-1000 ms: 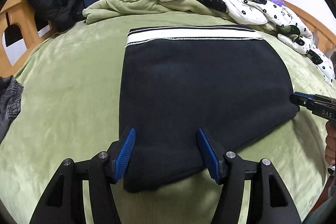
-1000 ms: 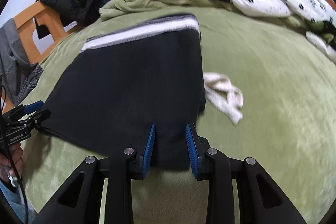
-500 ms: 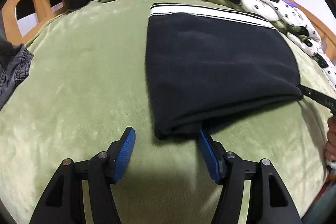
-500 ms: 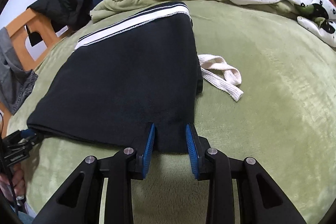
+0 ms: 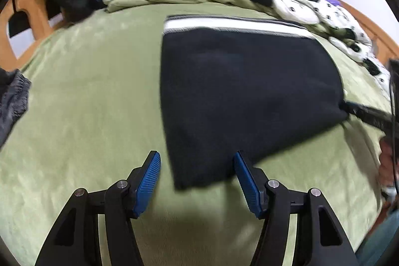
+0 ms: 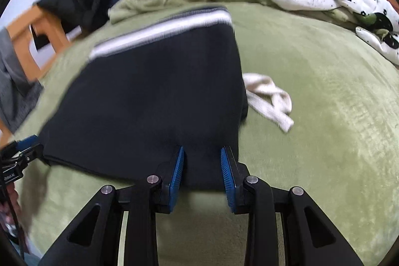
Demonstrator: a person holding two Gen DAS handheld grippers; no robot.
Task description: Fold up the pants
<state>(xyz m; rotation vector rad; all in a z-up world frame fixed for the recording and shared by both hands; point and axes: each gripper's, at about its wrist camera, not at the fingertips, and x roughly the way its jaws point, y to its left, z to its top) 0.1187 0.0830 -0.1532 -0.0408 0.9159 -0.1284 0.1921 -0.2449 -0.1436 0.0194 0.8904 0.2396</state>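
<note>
Pants, black with a white-striped waistband at twelve o'clock, lie folded flat on the green bed blanket. Our left gripper has its jaws wide, the near left corner of the fabric lying between them with neither pad pressing it. Our right gripper has its jaws narrow around the near right edge; we cannot tell whether they pinch it. A white cloth strap lies at three o'clock, just beside the pants.
</note>
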